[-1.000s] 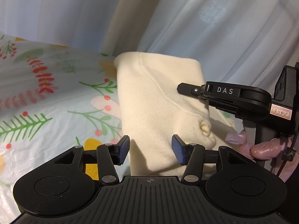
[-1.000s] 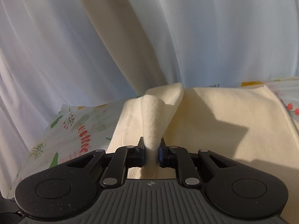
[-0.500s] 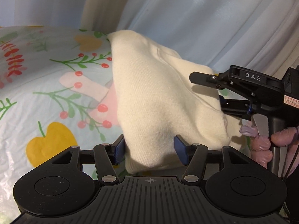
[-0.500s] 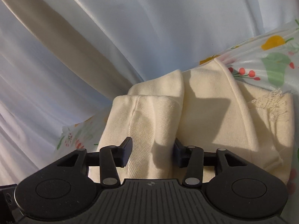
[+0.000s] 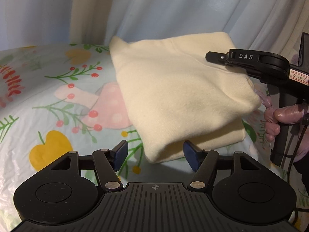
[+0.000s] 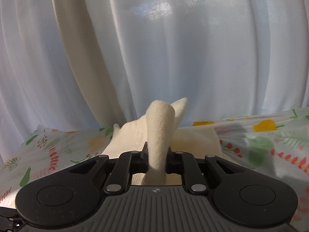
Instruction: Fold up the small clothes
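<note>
A cream knitted garment [image 5: 183, 96] lies folded on the flowered sheet, its near corner just ahead of my left gripper [image 5: 155, 152]. That gripper's blue pads [image 5: 120, 151] stand wide apart, the jaws are opening, and they press on nothing. My right gripper [image 5: 212, 58] reaches over the garment's right side, held by a hand in a purple glove [image 5: 285, 114]. In the right wrist view the right gripper [image 6: 156, 154] has its jaws closing on an upright fold of the cream cloth [image 6: 160, 119], pinched between the pads.
The bed is covered by a plastic-looking sheet [image 5: 58, 96] printed with flowers and berries. Pale curtains [image 6: 173, 58] hang close behind it, with a beige strip [image 5: 87, 9] among them. The sheet stretches to the left of the garment.
The left gripper's pads have spread wider and the garment's corner now sits ahead of them. The right gripper opened over the cloth half a second ago and is again pinching a fold.
</note>
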`<action>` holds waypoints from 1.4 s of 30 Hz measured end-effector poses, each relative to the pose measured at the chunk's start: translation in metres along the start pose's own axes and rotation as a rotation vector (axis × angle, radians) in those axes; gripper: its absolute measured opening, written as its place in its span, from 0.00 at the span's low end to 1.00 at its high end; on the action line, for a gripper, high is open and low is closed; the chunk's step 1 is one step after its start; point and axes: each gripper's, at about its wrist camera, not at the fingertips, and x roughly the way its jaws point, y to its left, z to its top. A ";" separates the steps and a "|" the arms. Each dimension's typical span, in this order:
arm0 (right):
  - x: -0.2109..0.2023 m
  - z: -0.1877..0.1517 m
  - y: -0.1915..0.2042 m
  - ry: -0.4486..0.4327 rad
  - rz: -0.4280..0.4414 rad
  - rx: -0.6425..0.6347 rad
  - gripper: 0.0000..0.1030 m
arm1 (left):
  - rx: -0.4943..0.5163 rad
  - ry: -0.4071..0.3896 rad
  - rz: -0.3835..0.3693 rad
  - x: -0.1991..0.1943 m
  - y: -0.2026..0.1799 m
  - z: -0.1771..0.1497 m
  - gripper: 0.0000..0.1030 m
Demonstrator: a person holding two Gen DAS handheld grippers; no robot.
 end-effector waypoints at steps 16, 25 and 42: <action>-0.061 -0.047 -0.095 0.073 -0.030 0.383 0.51 | -0.098 0.077 -0.035 0.017 0.008 0.005 0.68; -0.084 -0.089 -0.090 0.186 0.174 0.607 0.63 | -0.124 0.094 -0.070 0.017 0.001 0.009 0.74; -0.060 -0.110 -0.102 0.175 0.157 0.759 0.38 | -0.151 0.083 -0.001 0.003 0.019 0.022 0.74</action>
